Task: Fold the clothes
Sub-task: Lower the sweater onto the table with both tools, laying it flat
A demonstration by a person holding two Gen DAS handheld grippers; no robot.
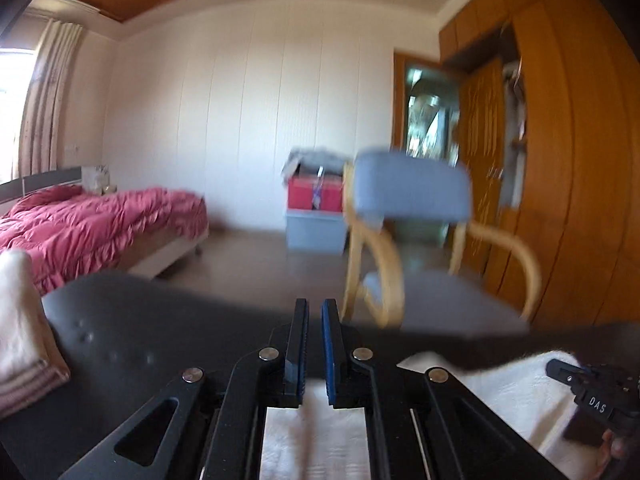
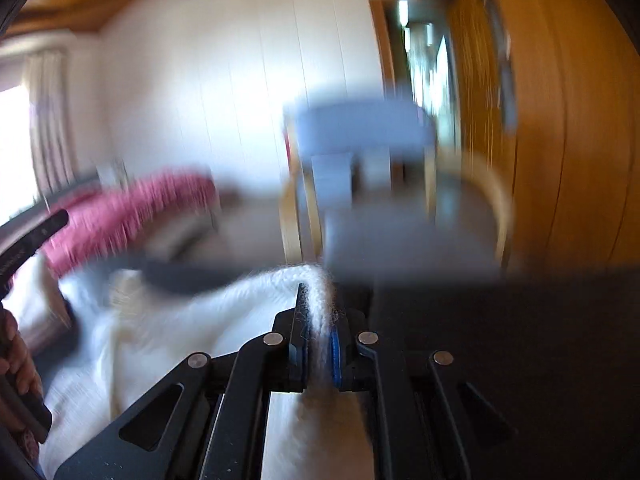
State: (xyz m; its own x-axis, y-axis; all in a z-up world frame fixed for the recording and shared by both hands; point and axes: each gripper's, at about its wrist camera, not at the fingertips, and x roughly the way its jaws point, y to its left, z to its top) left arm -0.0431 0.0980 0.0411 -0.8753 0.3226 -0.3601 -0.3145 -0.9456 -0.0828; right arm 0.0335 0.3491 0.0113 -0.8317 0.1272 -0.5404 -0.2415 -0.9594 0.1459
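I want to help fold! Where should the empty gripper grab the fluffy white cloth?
Grab the white cloth at its free edge on the left, coming in low and flat over the dark table. The right gripper already pinches the other edge, so that side hangs slack.

A home bedroom: a bed under a rumpled crimson quilt (image 1: 100,220), a beige curtain (image 1: 48,96) beside a bright window, orange wooden wardrobe doors (image 1: 560,140), and a blue-cushioned bentwood armchair (image 1: 412,196).
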